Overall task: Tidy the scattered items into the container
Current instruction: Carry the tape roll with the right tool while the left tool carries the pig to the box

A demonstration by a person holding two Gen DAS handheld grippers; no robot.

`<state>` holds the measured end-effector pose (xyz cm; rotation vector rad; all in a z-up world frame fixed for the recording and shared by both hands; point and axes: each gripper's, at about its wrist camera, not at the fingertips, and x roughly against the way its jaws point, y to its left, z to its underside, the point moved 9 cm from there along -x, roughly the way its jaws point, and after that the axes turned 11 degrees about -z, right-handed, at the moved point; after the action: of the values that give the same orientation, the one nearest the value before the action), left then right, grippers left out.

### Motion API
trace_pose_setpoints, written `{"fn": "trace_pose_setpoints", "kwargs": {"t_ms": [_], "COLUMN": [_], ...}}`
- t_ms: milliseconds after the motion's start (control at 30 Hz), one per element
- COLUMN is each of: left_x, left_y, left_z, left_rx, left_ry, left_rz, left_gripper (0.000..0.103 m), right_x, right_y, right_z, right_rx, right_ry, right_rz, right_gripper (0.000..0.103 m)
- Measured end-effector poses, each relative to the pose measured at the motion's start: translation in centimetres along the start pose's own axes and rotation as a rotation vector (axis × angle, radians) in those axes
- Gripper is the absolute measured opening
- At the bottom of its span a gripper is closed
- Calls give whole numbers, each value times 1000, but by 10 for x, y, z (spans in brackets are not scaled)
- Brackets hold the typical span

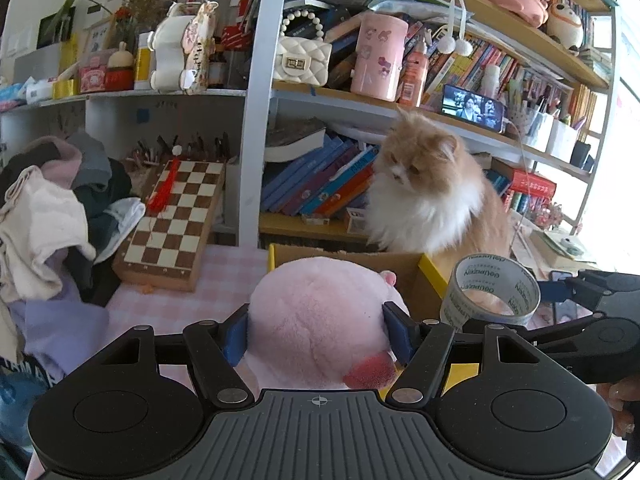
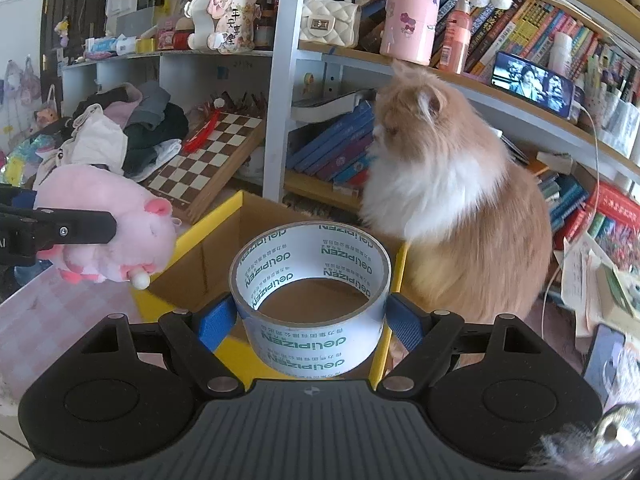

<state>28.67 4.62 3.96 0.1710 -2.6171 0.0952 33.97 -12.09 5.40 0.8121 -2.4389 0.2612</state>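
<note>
Left gripper (image 1: 316, 330) clamps the pink plush (image 1: 320, 320), right gripper (image 2: 310, 320) the tape roll (image 2: 310, 300), above the cardboard box (image 2: 200, 268); the adjacent cat (image 2: 452, 200) may intercept either release.

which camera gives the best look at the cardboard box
The right wrist view. There the cardboard box shows its open top, inner walls and yellow flaps behind the tape roll. In the left wrist view the pink plush toy hides most of it.
</note>
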Motion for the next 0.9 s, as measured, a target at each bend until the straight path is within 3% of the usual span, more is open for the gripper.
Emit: {"fn": "trace_pose_setpoints", "kwargs": {"t_ms": [467, 900], "left_x": [-59, -129], "left_y": [-25, -44], "left_z": [-18, -5], "left_rx": [-127, -294], "left_ry": [13, 151], "left_rz": [-54, -63], "left_gripper": [68, 68], "right_x": [-64, -143], "right_y": [-12, -14], "right_z": [-18, -6], "right_rx": [175, 442], "right_ry": [81, 298], "right_rz": [-72, -145], "right_gripper": [81, 81]}}
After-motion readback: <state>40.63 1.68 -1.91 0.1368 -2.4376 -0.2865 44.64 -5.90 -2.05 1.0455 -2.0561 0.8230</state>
